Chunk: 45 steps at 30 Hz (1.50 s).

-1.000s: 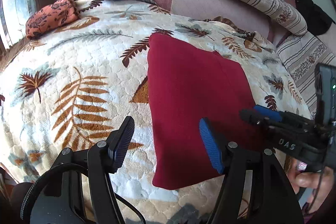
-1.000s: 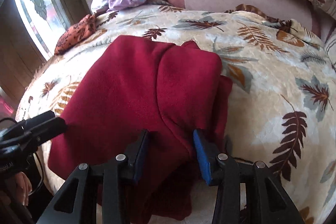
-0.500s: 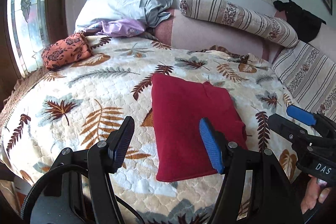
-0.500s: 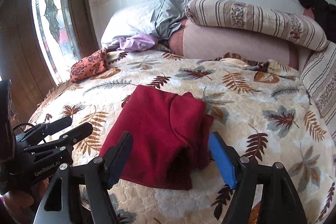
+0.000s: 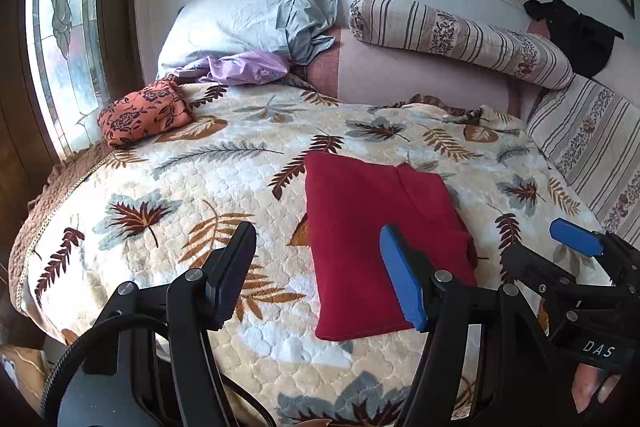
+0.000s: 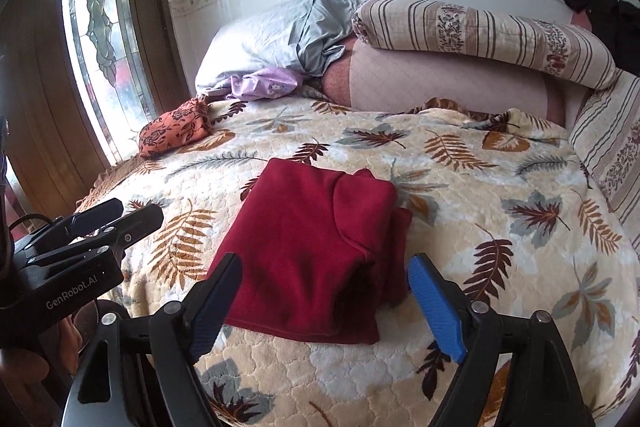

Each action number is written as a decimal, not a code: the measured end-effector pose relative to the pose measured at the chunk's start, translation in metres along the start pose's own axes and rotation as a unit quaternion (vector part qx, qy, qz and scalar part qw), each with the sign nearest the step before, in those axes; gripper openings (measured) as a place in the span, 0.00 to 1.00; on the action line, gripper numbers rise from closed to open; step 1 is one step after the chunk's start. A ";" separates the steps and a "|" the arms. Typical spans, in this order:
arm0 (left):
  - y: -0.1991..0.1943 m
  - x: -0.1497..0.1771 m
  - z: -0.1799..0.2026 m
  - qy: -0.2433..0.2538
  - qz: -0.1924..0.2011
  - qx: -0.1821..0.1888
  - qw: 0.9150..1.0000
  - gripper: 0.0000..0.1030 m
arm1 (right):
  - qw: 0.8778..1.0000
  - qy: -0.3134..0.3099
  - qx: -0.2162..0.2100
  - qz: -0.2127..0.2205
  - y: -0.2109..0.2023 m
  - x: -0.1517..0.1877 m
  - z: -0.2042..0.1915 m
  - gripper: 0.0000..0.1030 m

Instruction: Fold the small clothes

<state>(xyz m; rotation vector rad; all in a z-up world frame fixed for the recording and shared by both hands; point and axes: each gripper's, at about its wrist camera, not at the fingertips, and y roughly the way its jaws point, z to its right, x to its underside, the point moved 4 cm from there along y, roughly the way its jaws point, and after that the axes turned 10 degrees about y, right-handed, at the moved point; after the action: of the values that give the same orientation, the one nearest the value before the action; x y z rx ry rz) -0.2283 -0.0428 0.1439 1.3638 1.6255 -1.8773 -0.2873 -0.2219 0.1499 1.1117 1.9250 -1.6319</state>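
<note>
Red folded garment [image 6: 316,251] on bedspread [image 6: 500,267] | ahead of both claws | left claw [image 5: 318,275] spread | right claw [image 6: 324,311] spread

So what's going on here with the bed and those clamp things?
A person holds a hand-held gripper in each hand, folding small clothes. The dark red fleece garment lies folded on the leaf-patterned bed blanket. The left hand-held gripper and right hand-held gripper are both open, gripping nothing.

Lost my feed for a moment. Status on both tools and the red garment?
Left tool open, empty. Right tool open, empty. Red garment folded, flat on the leaf-print blanket, untouched. Nothing in the way.
</note>
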 end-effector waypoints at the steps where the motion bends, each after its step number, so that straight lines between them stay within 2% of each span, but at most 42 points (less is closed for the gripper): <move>1: -0.001 0.000 0.000 0.001 0.001 -0.001 1.000 0.63 | 1.000 0.002 0.001 0.001 0.000 0.000 0.000 0.85; 21: 0.012 0.008 0.000 -0.003 -0.014 -0.009 1.000 0.63 | 0.999 0.017 0.024 -0.024 0.017 0.009 0.011 0.88; 45: 0.043 0.013 0.009 0.011 -0.032 -0.005 0.999 0.63 | 0.999 0.021 0.024 -0.037 0.038 0.010 0.018 0.88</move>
<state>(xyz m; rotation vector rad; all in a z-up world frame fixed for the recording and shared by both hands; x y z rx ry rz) -0.2073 -0.0598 0.1072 1.3474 1.7057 -1.8939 -0.2682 -0.2348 0.1141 1.1127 1.9850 -1.7146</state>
